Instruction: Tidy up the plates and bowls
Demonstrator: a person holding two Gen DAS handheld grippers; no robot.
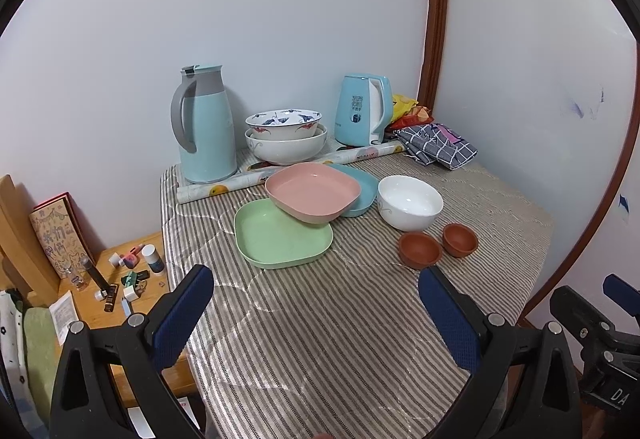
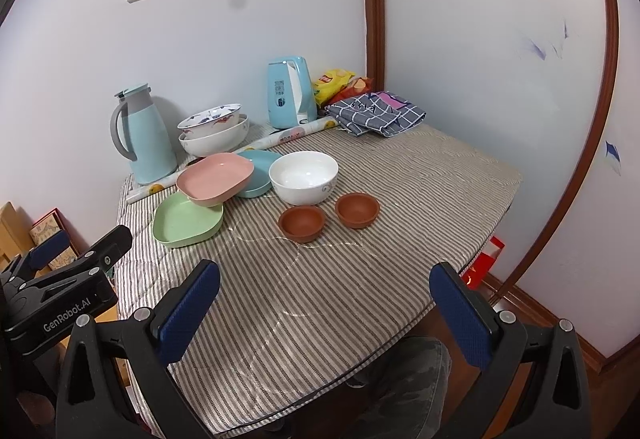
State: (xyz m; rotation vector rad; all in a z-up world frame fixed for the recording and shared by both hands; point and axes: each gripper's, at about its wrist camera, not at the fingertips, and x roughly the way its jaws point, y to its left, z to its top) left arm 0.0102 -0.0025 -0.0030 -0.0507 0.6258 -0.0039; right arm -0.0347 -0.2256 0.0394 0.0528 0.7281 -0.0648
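My left claw (image 1: 316, 313) hangs spread and empty over the striped tabletop (image 1: 320, 339). At twelve o'clock lies the green plate (image 1: 280, 235), with the pink plate (image 1: 312, 197) tilted on it and on the blue plate (image 1: 360, 187). At one o'clock stand the white bowl (image 1: 410, 201) and two brown cups (image 1: 420, 249). My right claw (image 2: 324, 309) gapes empty too.

Bare striped cloth (image 1: 320, 319) lies open before the plates (image 1: 284, 235); kettles (image 1: 362, 111) crowd behind.

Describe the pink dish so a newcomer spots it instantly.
On the striped tablecloth, in front of the tall light-blue thermos jug, three pastel rounded-square plastic dishes overlap. The pink rounded-square dish is the tilted one, propped on the green and blue dishes.
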